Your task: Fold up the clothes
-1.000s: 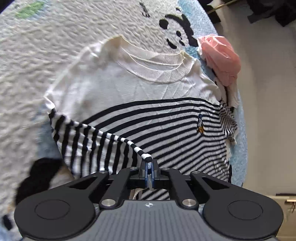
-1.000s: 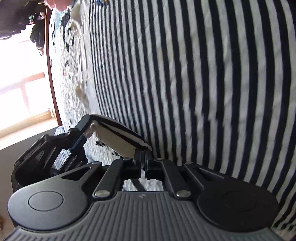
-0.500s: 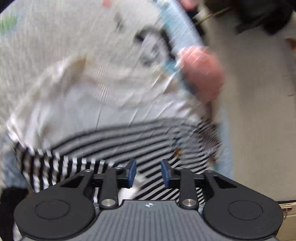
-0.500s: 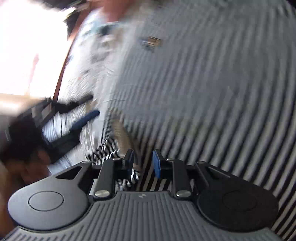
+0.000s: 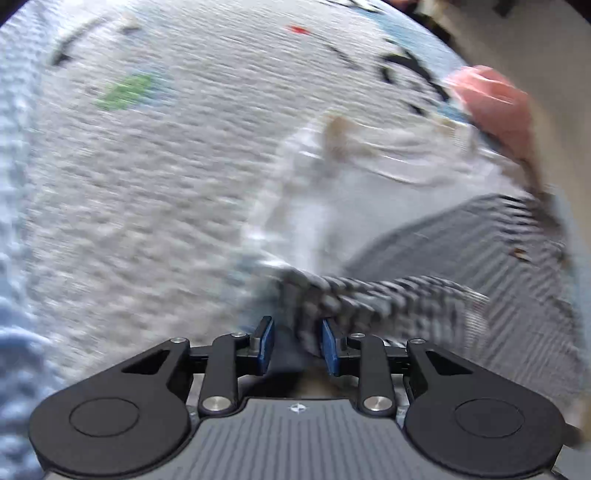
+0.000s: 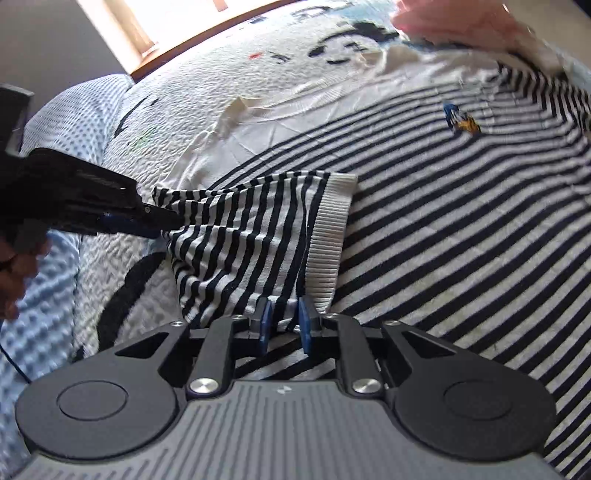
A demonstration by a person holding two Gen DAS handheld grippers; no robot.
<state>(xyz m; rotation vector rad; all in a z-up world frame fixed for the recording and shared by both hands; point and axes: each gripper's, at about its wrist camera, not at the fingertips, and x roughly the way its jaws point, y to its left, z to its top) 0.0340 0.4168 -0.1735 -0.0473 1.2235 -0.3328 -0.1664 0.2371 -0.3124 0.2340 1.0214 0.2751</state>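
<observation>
Lying flat, the striped sweater (image 6: 461,229) has its sleeve (image 6: 251,240) folded inward; both grippers gape, empty.

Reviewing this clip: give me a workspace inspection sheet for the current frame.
Surface: white quilted bedspread with black print, over a blue blanket.
Job's things: striped sweater lying flat, its sleeve folded onto the body.
Clutter: pink garment beyond the collar.
Grippers: left gripper open, at the sleeve's shoulder end; right gripper open, at the cuff edge.
Cables: thin dark cable by the blanket.
Surroundings: bright window; floor.
</observation>
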